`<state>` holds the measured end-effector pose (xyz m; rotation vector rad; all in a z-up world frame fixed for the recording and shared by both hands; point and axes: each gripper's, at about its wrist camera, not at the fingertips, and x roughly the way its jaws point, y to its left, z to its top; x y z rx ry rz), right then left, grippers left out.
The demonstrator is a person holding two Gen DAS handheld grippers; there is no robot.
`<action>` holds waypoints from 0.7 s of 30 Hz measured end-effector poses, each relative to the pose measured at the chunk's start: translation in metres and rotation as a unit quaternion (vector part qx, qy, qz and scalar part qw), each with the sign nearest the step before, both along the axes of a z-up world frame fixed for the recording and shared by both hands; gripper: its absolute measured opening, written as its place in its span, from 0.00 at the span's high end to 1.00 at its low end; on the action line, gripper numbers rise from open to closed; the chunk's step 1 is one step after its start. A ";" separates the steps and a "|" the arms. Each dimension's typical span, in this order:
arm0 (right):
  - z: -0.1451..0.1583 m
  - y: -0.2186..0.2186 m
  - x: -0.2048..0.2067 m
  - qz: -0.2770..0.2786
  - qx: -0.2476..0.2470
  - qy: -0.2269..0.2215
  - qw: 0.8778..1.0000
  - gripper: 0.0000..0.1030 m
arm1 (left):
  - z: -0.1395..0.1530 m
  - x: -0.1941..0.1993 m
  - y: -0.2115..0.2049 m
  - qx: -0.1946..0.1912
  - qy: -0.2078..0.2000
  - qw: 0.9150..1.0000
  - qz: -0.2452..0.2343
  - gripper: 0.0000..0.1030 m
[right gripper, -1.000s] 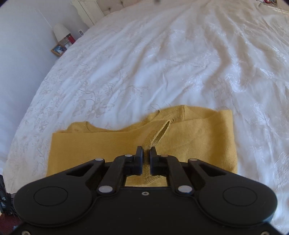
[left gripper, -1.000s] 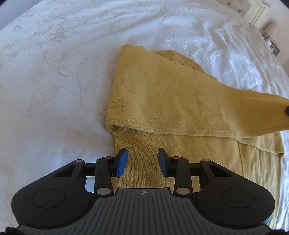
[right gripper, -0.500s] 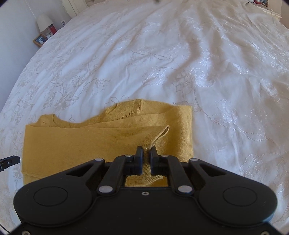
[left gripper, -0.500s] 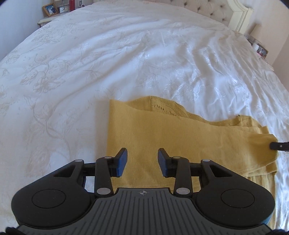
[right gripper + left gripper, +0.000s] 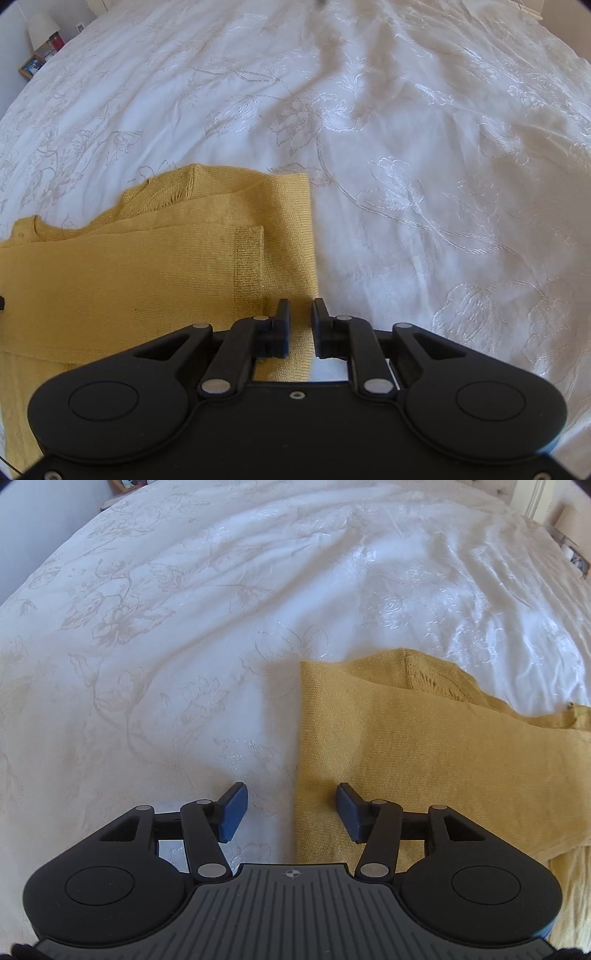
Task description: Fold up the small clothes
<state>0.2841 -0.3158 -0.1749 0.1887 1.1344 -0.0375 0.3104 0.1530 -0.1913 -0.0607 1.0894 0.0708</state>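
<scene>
Fingers of the left gripper (image 5: pixel 290 812) stand wide apart with nothing between them, straddling the left edge of the yellow knit sweater (image 5: pixel 424 746): one blue pad (image 5: pixel 232 812) hangs over bare bedspread (image 5: pixel 166 635), the other over the knit. Fingers of the right gripper (image 5: pixel 300 328) are parted by a narrow gap and grip nothing; the sweater's (image 5: pixel 147 273) right edge runs between them, though whether they touch the cloth cannot be told. The sweater lies flat on the white embroidered bedspread (image 5: pixel 424 184), folded in on itself, with one sleeve laid across the body so that its ribbed cuff (image 5: pixel 249 262) ends just short of the sweater's right edge. The neckline (image 5: pixel 436 675) shows at the sweater's far side, slightly rumpled. Beyond the sweater the bedspread is creased and carries a floral pattern. Far past the sweater's left side, off the bed's corner, a lamp (image 5: pixel 41 27) and a framed picture (image 5: pixel 32 66) stand on a small table. Nothing blocks either gripper's approach to the sweater
</scene>
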 end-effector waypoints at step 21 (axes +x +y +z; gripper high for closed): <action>0.059 0.025 -0.144 0.095 0.050 -0.073 0.991 0.29 | 0.042 -0.174 -0.021 -0.055 -0.002 0.998 -0.014 0.11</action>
